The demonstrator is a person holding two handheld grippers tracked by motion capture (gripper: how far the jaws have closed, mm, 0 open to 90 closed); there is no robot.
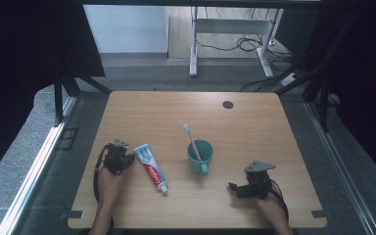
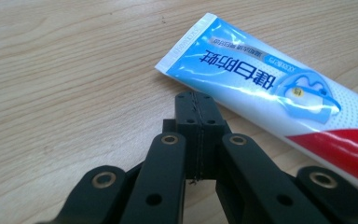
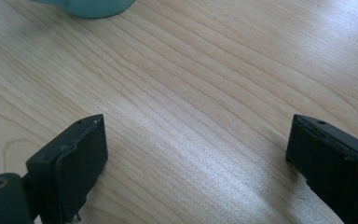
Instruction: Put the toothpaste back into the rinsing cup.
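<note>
Left of the cup (image 1: pixel 200 155) (brush (image 1: pixel 191 139) already standing in it) lies the tube (image 1: pixel 151 168), ungripped, my left tongs (image 1: pixel 119 157) pressed closed just beside its crimped end, my right tongs (image 1: pixel 238 188) gaping empty to the cup's right.

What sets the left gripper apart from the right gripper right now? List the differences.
The left gripper has its jaws pressed shut; the right gripper has them spread wide with bare table between. The left gripper's tips sit beside the toothpaste tube; the right gripper points toward the teal cup. Both hold nothing and are low over the table.
</note>
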